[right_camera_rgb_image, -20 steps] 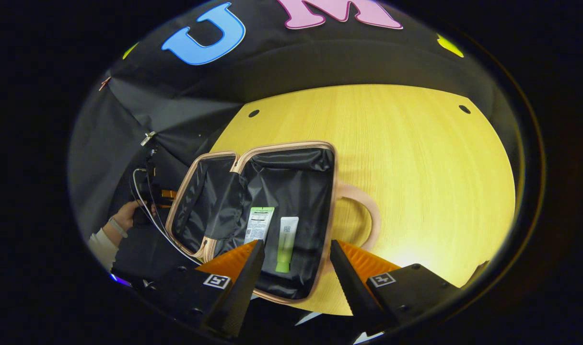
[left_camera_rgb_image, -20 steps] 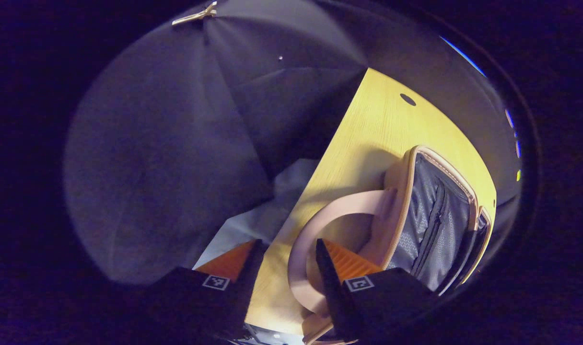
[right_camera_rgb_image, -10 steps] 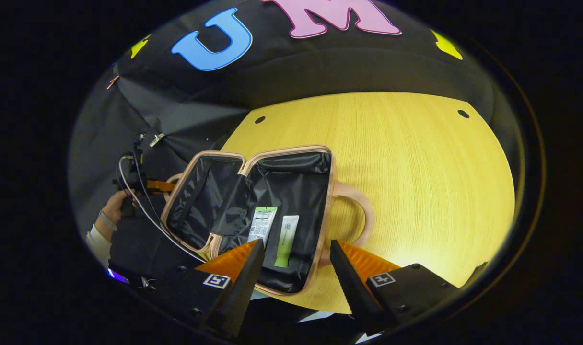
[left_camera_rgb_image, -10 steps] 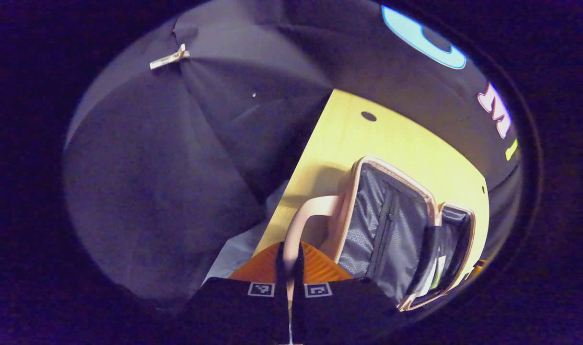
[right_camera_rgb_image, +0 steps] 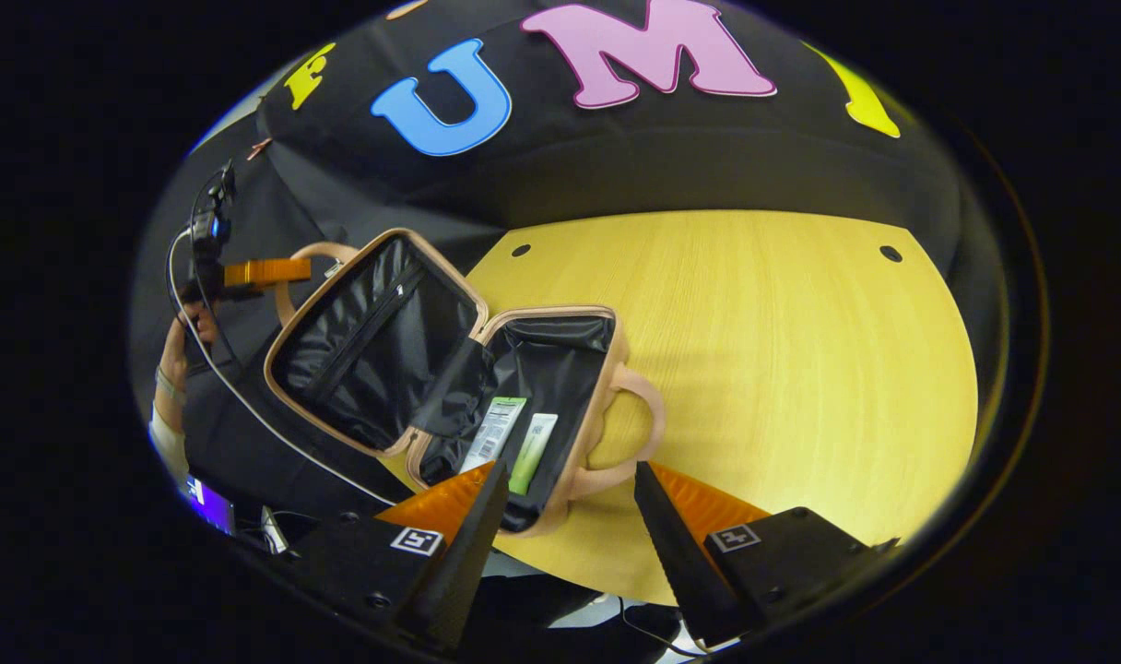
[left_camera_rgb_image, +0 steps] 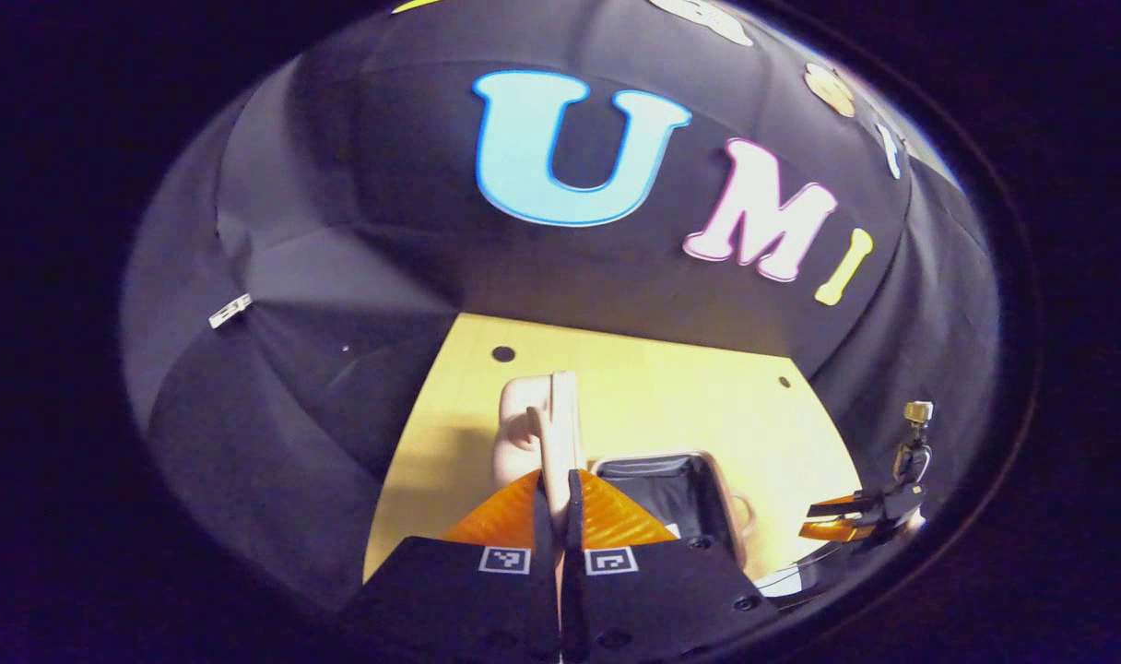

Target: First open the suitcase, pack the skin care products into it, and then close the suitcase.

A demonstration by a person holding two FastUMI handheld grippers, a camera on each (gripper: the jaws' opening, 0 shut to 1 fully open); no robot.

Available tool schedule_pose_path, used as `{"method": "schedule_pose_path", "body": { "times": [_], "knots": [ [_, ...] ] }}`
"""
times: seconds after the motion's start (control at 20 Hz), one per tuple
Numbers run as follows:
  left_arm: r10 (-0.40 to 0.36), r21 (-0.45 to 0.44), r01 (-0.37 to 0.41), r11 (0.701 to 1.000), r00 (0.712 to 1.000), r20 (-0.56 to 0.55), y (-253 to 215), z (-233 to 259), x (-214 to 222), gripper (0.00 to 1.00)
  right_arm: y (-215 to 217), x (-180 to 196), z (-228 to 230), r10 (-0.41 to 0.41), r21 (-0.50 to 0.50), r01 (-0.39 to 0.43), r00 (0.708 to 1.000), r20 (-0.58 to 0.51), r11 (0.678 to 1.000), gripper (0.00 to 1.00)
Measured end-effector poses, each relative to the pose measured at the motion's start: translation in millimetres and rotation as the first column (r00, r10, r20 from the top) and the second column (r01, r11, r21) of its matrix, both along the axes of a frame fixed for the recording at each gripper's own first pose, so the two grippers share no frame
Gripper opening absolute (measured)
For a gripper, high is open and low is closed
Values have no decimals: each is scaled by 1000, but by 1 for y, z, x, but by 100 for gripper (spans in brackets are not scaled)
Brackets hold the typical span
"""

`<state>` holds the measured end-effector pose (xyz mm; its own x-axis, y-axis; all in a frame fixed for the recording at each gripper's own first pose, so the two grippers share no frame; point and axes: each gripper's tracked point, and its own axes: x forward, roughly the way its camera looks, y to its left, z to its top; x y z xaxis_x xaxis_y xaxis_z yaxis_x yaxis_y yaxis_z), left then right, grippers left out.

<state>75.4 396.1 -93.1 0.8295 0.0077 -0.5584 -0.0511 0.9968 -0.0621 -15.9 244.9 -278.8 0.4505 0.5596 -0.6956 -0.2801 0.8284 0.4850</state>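
Note:
A small pink suitcase lies open on the yellow table (right_camera_rgb_image: 782,369). Its lid (right_camera_rgb_image: 367,341), black-lined with a zip pocket, stands tilted up at the left. My left gripper (right_camera_rgb_image: 256,272) is shut on the lid's pink handle (right_camera_rgb_image: 307,251). In the left gripper view that handle (left_camera_rgb_image: 544,415) runs edge-on between my shut left gripper (left_camera_rgb_image: 558,481). The base (right_camera_rgb_image: 574,355) holds a white-labelled tube (right_camera_rgb_image: 492,432) and a green tube (right_camera_rgb_image: 531,450), side by side. My right gripper (right_camera_rgb_image: 568,493) hangs open just above the base's near end, beside the base's handle (right_camera_rgb_image: 636,432).
A hand and a pale sleeve (right_camera_rgb_image: 166,373) hold the left gripper, with a cable trailing below it. Small round holes (right_camera_rgb_image: 890,253) mark the table's far edge. Bare tabletop stretches to the right of the suitcase. The right gripper (left_camera_rgb_image: 846,527) shows at the table's right side.
My left gripper shut on the lid's handle and raised it, swinging the lid up from flat. The right gripper stayed open, drawing back slightly.

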Motion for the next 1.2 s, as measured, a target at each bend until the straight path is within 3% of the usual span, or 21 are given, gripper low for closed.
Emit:
{"method": "schedule_pose_path", "body": {
  "times": [0.25, 0.45, 0.75, 0.9, 1.0, 1.15, 1.2],
  "knots": [
    [-148, -117, 146, 982, 989, -11, -125, -45, 32, 8, -53, -18, 7, -31, 14, 31, 999, 7, 999, 88],
    [-203, -186, 173, 967, 967, -156, -207, -142, 59, 11, -99, -35, 8, -76, 1, 76, 997, -9, 997, 88],
    [-213, -69, 203, 977, 892, -399, -251, -274, 61, 16, -167, -54, 11, -163, -48, 162, 987, -1, 986, 88],
    [-177, -28, 186, 982, 868, -465, -247, -301, 58, 22, -184, -52, 12, -204, -39, 204, 979, 8, 978, 88],
    [-167, 25, 201, 979, 874, -456, -245, -294, 64, 24, -189, -50, 13, -221, -20, 221, 975, 17, 975, 88],
    [-158, 132, 220, 967, 917, -367, -245, -251, 73, 76, -196, -45, 16, -205, -14, 206, 978, 47, 978, 88],
    [-156, 170, 216, 961, 937, -312, -246, -229, 77, 80, -199, -40, 22, -195, -20, 197, 978, 73, 980, 88]
  ]
}}
